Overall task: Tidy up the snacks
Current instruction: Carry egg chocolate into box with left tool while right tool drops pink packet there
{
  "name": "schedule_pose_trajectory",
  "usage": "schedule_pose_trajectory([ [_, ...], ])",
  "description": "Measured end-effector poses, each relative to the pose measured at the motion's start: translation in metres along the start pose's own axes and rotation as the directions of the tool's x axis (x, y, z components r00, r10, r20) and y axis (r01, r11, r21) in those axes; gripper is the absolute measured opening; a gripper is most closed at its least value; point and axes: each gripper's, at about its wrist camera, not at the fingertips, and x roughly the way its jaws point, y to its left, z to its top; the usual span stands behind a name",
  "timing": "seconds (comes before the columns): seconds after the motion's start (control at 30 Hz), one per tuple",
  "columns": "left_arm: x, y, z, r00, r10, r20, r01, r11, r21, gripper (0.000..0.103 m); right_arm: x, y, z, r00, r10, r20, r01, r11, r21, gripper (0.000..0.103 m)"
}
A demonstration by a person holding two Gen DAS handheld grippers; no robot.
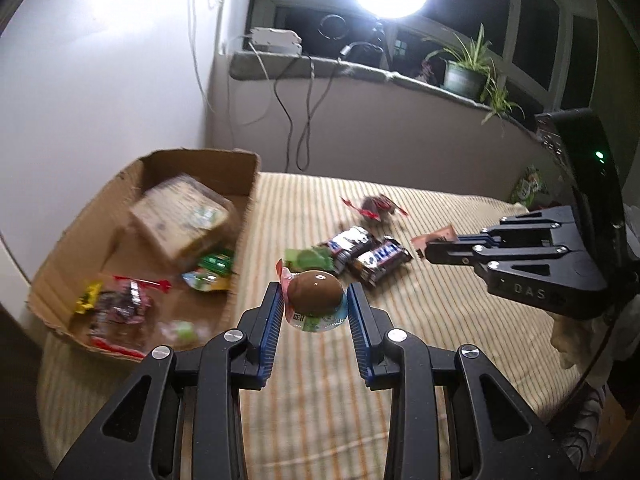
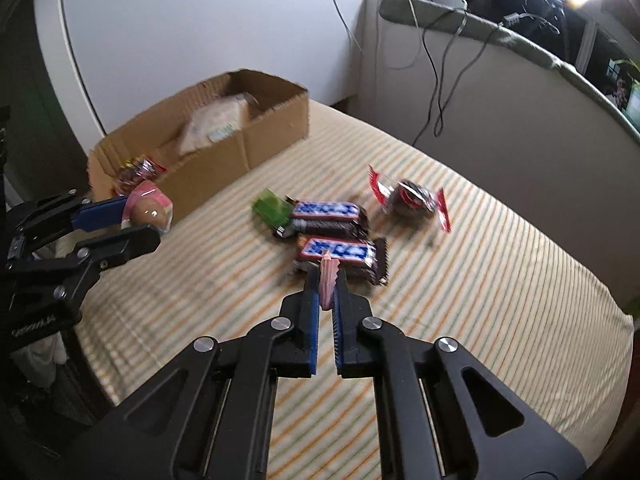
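Between left gripper (image 1: 316, 300) pads: brown, seemingly egg-shaped snack (image 1: 316, 289).

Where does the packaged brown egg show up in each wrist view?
Left wrist: the egg sits at centre, between the left gripper's jaws.
Right wrist: the egg is at the left edge, held in front of the box's near end.
Shared landmark: the cardboard box.

cardboard box (image 2: 224, 152) left on bed (image 2: 480, 300), candy bars (image 2: 332, 216) right of it
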Motion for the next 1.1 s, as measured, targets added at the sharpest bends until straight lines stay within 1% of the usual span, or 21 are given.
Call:
schedule_pose_trajectory([
  [0.27, -0.015, 0.034, 0.010, 0.998, 0.056, 0.039, -0.055, 0.998, -0.029, 0.031, -0.002, 0.025, 0.027, 0.999, 0.031, 0.037, -0.030, 0.999, -0.031, 0.005],
  [0.4, -0.020, 0.053, 0.014, 0.994, 0.093, 0.053, -0.090, 0.995, -0.047, 0.031, 0.001, 0.034, 0.041, 0.998, 0.038, 0.050, -0.036, 0.998, -0.043, 0.005],
  [0.57, -0.020, 0.073, 0.014, 0.991, 0.120, 0.058, -0.115, 0.990, -0.078, 0.031, 0.013, 0.046, 0.060, 0.997, 0.050, 0.061, -0.047, 0.997, -0.054, 0.005],
  [0.8, -0.015, 0.092, 0.016, 0.989, 0.137, 0.057, -0.131, 0.987, -0.091, 0.031, 0.032, 0.060, 0.086, 0.995, 0.077, 0.066, -0.072, 0.995, -0.070, 0.005],
  [1.1, -0.003, 0.109, 0.018, 0.989, 0.143, 0.045, -0.138, 0.985, -0.108, 0.031, 0.060, 0.072, 0.123, 0.994, 0.078, 0.073, -0.070, 0.993, -0.097, 0.005],
])
